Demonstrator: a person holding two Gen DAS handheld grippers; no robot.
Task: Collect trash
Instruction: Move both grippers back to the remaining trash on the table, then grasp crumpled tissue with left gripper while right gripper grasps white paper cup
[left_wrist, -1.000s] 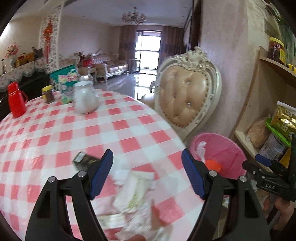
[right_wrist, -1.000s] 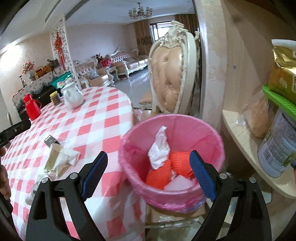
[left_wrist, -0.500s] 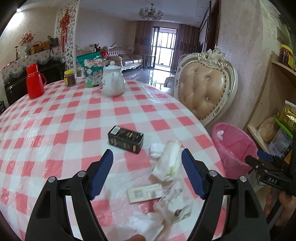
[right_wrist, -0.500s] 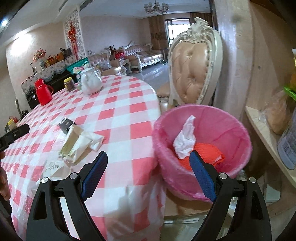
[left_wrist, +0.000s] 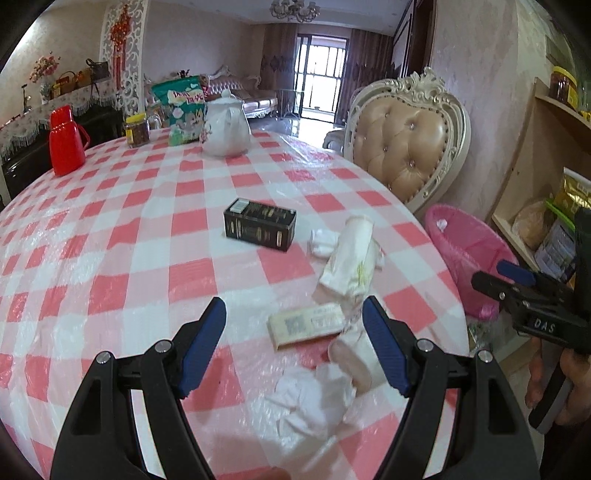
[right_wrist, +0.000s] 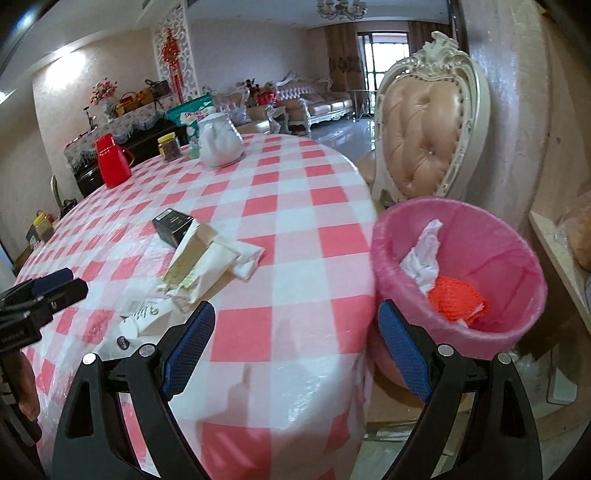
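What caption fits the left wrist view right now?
Open left gripper above paper scraps on the checked table, pink bin beside.

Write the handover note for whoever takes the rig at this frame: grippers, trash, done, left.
Left gripper: open, empty, over the litter at the table's near edge.
Right gripper: open, empty, over the table edge beside the bin.
On the table: black box, paper wrapper, flat carton, crumpled tissues.
Done: bin already holds white tissue and orange netting.
Left: bin all the litter on the table.
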